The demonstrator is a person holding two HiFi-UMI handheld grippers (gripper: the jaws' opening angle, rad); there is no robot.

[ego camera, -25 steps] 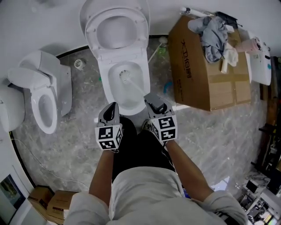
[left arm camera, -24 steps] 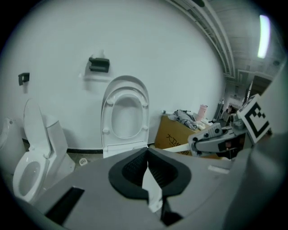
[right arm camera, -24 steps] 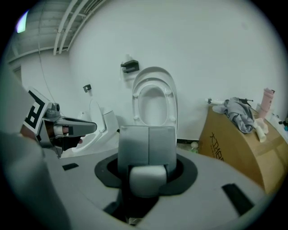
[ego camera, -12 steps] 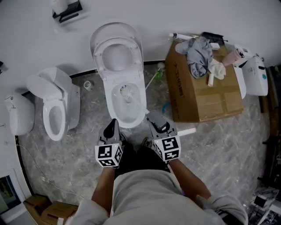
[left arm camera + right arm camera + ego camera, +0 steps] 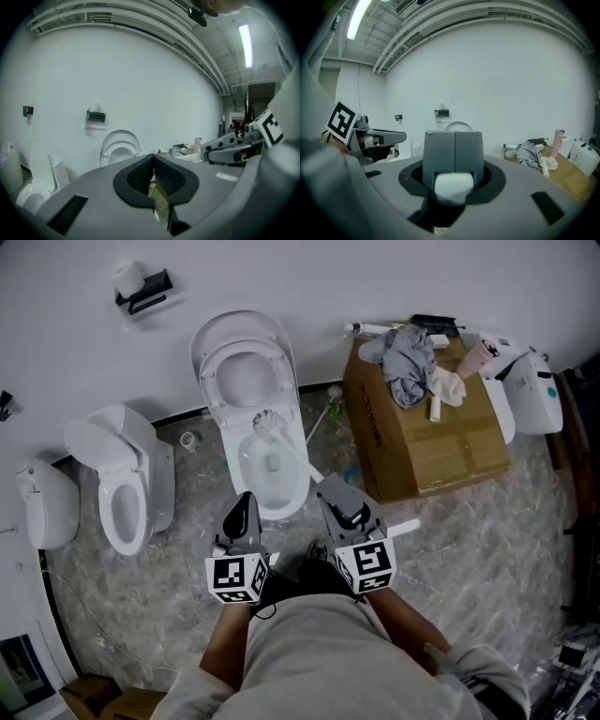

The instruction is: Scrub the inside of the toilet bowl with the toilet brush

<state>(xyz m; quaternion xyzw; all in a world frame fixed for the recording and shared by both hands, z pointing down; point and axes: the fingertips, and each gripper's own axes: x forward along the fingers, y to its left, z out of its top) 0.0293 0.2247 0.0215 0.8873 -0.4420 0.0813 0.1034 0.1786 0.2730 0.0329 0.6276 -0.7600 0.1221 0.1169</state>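
Observation:
The white toilet (image 5: 228, 381) stands against the wall with lid and seat raised. The brush head (image 5: 265, 425) sits at the back rim of the bowl (image 5: 292, 491), and its thin white handle (image 5: 298, 457) slants down-right into my right gripper (image 5: 328, 486), which is shut on it. In the right gripper view the jaws clamp the white handle end (image 5: 452, 183). My left gripper (image 5: 246, 500) hangs in front of the bowl's near-left rim, shut and empty; its pads (image 5: 140, 176) meet in the left gripper view.
A second, smaller toilet (image 5: 127, 493) and another white fixture (image 5: 42, 502) stand to the left. A cardboard box (image 5: 431, 442) with cloths (image 5: 408, 352) and a pink cup (image 5: 473, 357) sits close on the right, a white jug (image 5: 534, 390) beyond it. A paper holder (image 5: 141, 285) hangs on the wall.
The brush head has moved from inside the bowl toward its back rim. Both grippers and the head view have drawn back from the toilet. The left gripper stays shut and empty.

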